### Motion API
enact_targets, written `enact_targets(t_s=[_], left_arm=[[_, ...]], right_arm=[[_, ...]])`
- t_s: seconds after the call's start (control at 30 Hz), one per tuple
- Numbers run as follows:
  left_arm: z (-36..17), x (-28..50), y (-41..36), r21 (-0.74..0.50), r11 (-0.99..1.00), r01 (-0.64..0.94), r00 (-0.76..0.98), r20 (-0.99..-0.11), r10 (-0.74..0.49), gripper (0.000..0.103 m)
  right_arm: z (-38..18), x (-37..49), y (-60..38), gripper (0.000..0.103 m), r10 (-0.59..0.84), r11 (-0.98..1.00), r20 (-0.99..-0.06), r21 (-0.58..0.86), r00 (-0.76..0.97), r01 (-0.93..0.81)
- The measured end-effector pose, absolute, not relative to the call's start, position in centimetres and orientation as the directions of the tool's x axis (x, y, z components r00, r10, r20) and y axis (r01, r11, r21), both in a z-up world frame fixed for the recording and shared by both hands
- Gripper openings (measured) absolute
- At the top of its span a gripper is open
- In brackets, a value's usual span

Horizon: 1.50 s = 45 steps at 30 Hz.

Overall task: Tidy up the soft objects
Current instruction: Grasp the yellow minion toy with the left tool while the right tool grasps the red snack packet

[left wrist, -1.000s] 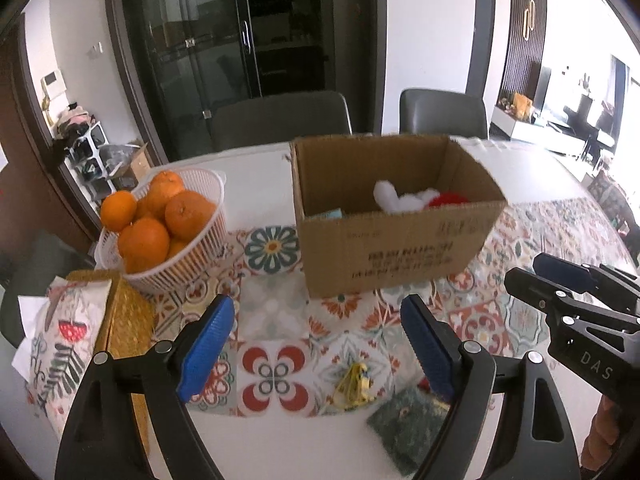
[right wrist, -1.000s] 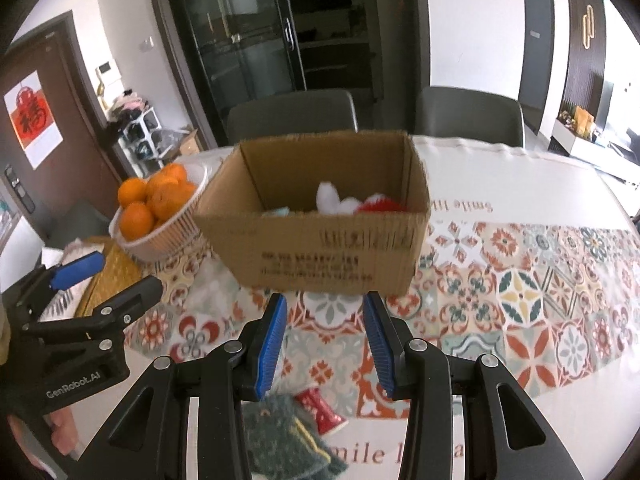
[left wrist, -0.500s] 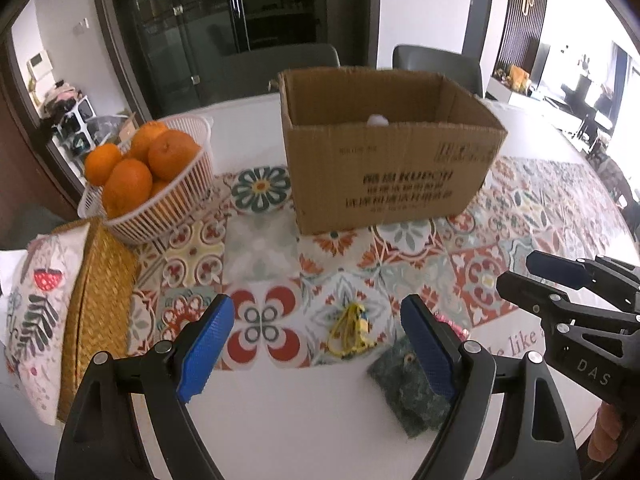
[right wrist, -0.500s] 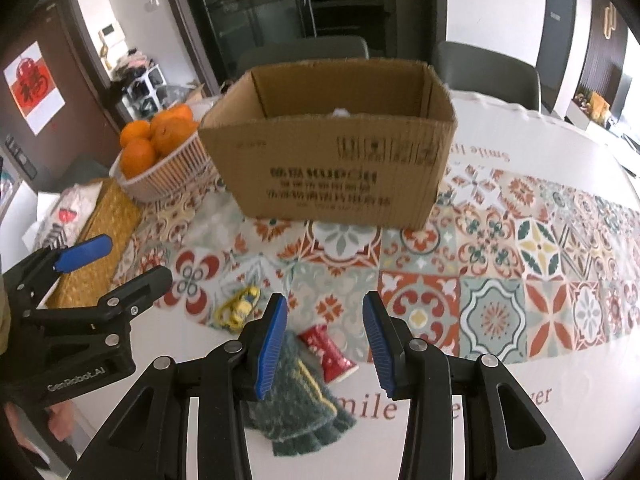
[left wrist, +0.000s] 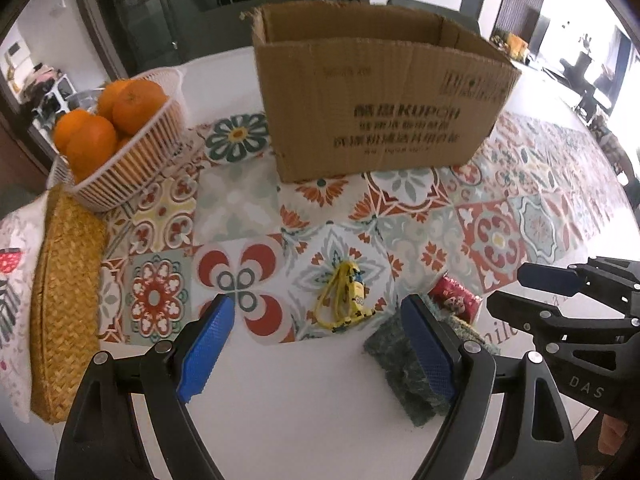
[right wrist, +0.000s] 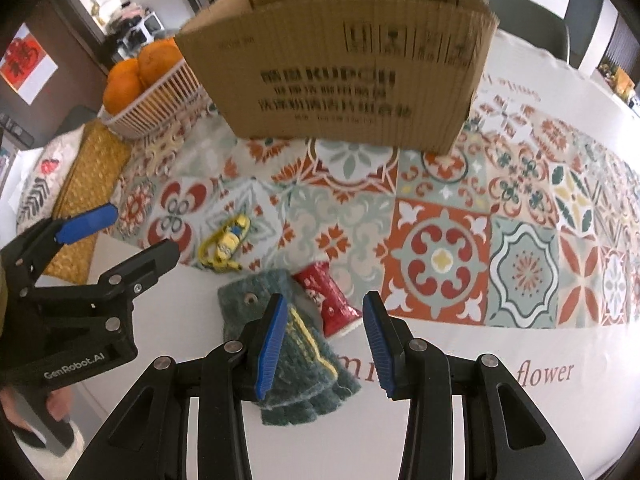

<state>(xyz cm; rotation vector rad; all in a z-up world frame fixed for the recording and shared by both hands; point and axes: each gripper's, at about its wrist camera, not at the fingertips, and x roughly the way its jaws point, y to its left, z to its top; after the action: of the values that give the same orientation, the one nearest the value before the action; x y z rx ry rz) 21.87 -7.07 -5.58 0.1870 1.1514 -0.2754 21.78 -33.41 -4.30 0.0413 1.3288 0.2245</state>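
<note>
Red pouch (right wrist: 329, 303), beside green glove (right wrist: 280, 336): to be straddled squarely by right gripper (right wrist: 326, 344), jaws released; left gripper (left wrist: 316, 350) likewise released.

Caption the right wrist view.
Open right hand-held gripper hovering over a green glove and red sock near the cardboard box.

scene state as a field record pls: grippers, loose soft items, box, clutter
left gripper: open, empty, above the yellow minion toy
right gripper: open, empty, over the red sock
green glove: flat on the table, beside the red sock, touching it
cardboard box: upright, open top, behind the loose items; contents hidden
basket of oranges: left of the box
woven mat: left table edge
</note>
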Motion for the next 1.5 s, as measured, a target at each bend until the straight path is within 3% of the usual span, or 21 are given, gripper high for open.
enact_targets(t_s=[0.2, 0.53, 1.1, 1.2, 1.27, 1.43, 1.5], left_arm=[[-7.3, 22.6, -7.4, -0.022, 0.948, 0.318, 0.327, -0.936, -0.131, 0.083], [-9.6, 24.1, -8.4, -0.012, 0.94, 0.342, 0.288, -0.95, -0.117, 0.069], [-13.1, 25.6, -9.5, -0.033, 0.943, 0.332, 0.214, -0.971, -0.109, 0.055], [-13.1, 25.8, -9.5, -0.021, 0.944, 0.328, 0.221, -0.97, -0.098, 0.048], [-13.0, 25.9, -9.4, -0.011, 0.946, 0.324, 0.232, -0.968, -0.091, 0.033], [-13.0, 26.1, -8.8, -0.023, 0.946, 0.323, 0.232, -0.967, -0.102, 0.03], [-12.8, 26.0, -8.6, -0.021, 0.947, 0.32, 0.237, -0.966, -0.102, 0.025]], right_arm=[[-5.9, 22.1, -33.4, 0.041, 0.188, 0.976, -0.966, 0.164, 0.177, -0.143], [-8.2, 22.8, -33.1, 0.04, 0.163, 0.977, -0.977, 0.141, 0.138, -0.159], [-10.2, 23.9, -31.8, 0.034, 0.138, 0.977, -0.98, 0.111, 0.144, -0.183], [-10.6, 24.0, -31.4, 0.032, 0.138, 0.977, -0.98, 0.111, 0.146, -0.185], [-10.8, 24.0, -31.2, 0.028, 0.142, 0.977, -0.978, 0.113, 0.153, -0.181], [-11.2, 24.1, -30.7, 0.024, 0.147, 0.979, -0.974, 0.118, 0.172, -0.166], [-11.2, 24.1, -31.1, 0.024, 0.15, 0.98, -0.973, 0.122, 0.176, -0.159]])
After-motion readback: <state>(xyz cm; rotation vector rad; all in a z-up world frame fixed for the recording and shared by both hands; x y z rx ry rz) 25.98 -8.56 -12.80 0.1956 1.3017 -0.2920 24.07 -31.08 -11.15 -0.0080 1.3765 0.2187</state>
